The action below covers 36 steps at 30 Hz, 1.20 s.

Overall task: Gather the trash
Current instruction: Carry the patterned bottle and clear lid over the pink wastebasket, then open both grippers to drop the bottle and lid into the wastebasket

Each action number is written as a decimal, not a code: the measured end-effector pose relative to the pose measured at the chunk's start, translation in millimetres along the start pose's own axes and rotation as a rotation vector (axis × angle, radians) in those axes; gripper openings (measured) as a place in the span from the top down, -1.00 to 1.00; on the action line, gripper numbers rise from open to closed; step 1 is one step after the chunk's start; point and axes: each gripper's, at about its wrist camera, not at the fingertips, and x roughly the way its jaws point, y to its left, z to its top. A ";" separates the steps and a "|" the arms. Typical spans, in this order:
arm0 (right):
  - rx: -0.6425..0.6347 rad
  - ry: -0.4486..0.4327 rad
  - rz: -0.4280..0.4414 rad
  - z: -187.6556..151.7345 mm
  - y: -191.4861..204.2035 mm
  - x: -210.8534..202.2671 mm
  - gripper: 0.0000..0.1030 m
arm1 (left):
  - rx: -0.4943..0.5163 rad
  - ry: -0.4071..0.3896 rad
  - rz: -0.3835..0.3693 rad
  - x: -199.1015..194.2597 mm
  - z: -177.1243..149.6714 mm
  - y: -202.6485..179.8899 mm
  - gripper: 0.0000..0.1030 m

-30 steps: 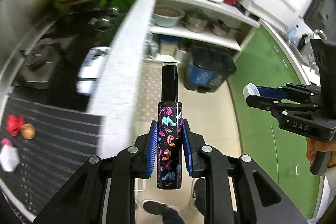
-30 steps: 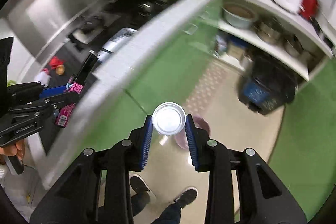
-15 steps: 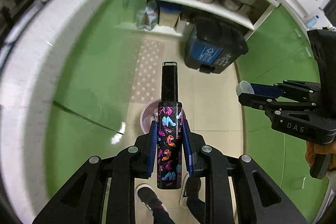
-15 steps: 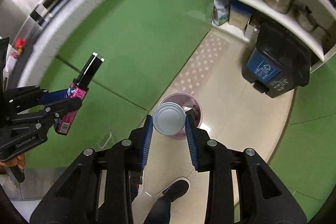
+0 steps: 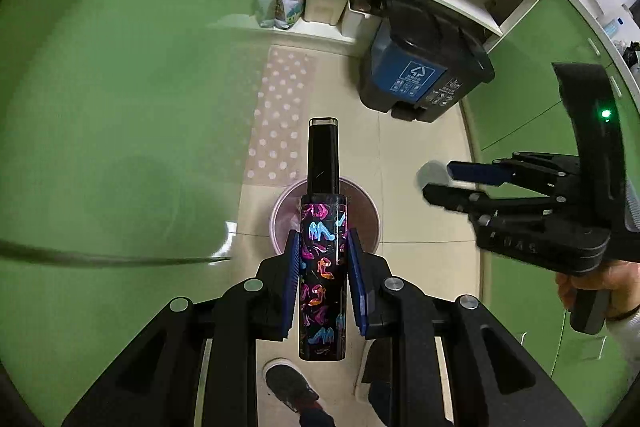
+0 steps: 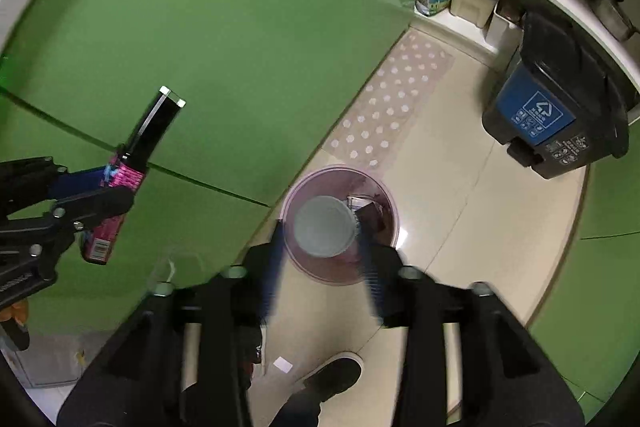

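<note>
Left tool clamps patterned tube (above pink bin)

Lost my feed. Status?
Left tool shut on shoe-patterned black tube. Right tool open, round pale cup over translucent pink bin. Nothing in the way.

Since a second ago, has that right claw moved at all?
Yes. The right gripper swung down from the counter and now hangs over the pink bin on the floor.

Shoe-print tube between the left gripper pads, above a pink bin on the floor.
</note>
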 end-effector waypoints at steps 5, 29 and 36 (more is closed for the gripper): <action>0.046 -0.011 -0.018 -0.5 -14.7 4.5 -0.78 | 0.009 0.014 -0.003 13.4 4.6 -2.4 0.56; 0.161 -0.036 -0.113 -24.6 -71.4 -33.2 -0.89 | 0.079 -0.017 0.001 46.2 22.0 -33.3 -0.88; 0.163 -0.030 -0.111 -30.7 -69.3 -37.0 -0.90 | 0.065 0.017 0.040 46.0 19.7 -31.6 -0.88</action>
